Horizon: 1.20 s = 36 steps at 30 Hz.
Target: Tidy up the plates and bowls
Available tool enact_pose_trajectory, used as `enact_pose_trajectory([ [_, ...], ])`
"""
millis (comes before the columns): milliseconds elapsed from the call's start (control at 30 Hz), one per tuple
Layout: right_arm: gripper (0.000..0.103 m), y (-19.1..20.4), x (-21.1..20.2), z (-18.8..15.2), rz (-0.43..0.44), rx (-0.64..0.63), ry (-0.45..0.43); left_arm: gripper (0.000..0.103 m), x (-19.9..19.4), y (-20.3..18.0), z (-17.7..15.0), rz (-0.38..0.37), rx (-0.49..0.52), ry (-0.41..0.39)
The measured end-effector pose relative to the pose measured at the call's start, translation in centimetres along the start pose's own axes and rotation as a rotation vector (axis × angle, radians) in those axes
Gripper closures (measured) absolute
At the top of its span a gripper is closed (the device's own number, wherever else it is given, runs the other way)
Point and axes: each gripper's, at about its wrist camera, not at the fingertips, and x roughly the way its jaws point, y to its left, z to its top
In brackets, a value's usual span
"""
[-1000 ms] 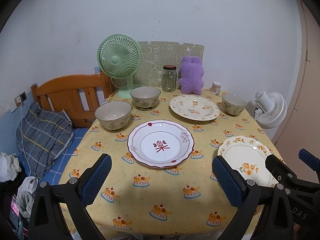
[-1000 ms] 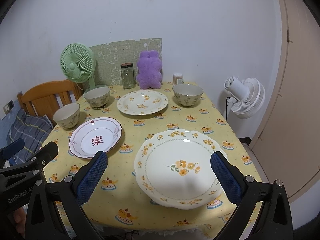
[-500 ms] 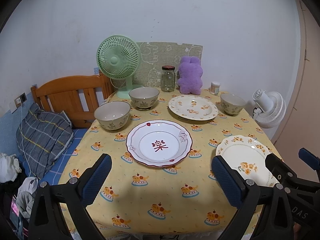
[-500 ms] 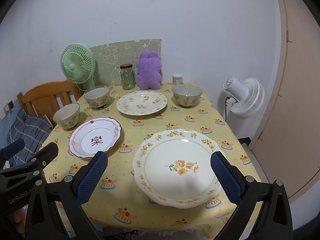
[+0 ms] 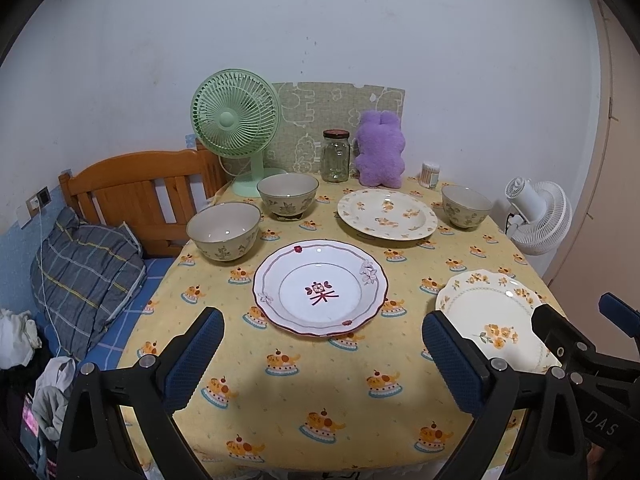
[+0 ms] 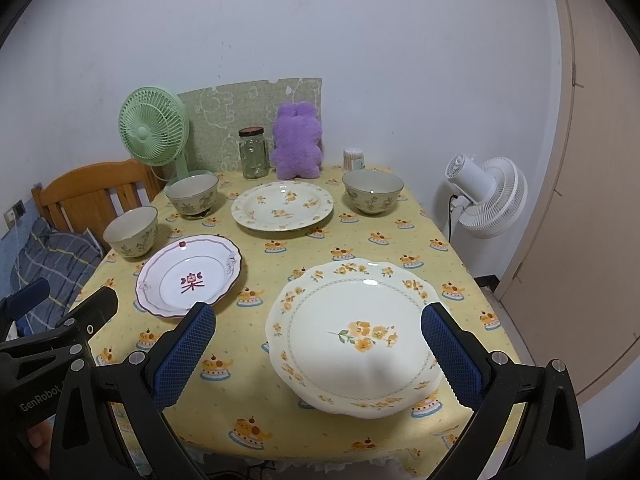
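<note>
Currently the right gripper point(image 6: 318, 346) hangs wide open over the floral plate point(image 6: 354, 334) near the table's front edge, grasping nothing. The left gripper point(image 5: 320, 350), also open and empty, faces the red-rimmed plate point(image 5: 320, 287). A shallow pinch on glazed rim could slip and push the plate off the yellow tablecloth point(image 5: 280, 412).

Near plate point(image 5: 496, 320): near edge hidden behind right gripper point(image 5: 576, 356), left view.
Small container point(image 6: 353, 159): contents too small to tell.
Pillow point(image 6: 52, 264): partly hidden behind left gripper point(image 6: 60, 320).
</note>
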Motion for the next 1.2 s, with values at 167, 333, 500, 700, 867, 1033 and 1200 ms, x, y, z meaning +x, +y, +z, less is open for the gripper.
enact_pose_trajectory([
  [167,0.000,1.1,0.9,0.5,-0.025,0.006,0.008,0.004,1.3,1.0,1.1,-0.022,0.013,0.007],
  [333,0.000,2.6,1.8,1.6,-0.055,0.031,0.015,0.004,2.8,2.2,2.7,-0.053,0.035,0.012],
  [500,0.000,3.7,2.3,2.3,-0.092,0.053,0.024,0.009,4.4,2.7,3.7,-0.106,0.050,0.041],
  [700,0.000,3.8,2.8,2.5,-0.151,0.066,0.065,0.013,6.1,1.8,4.0,-0.163,0.074,0.098],
  [867,0.000,2.3,3.7,2.5,-0.195,0.091,0.087,0.021,7.5,-0.3,3.9,-0.213,0.107,0.130],
  [1033,0.003,0.0,5.4,2.3,-0.205,0.091,0.109,0.024,9.2,-3.0,3.5,-0.222,0.130,0.175],
  [1200,0.004,-3.1,8.3,2.5,-0.166,0.075,0.141,0.024,11.1,-5.7,3.6,-0.195,0.094,0.215],
])
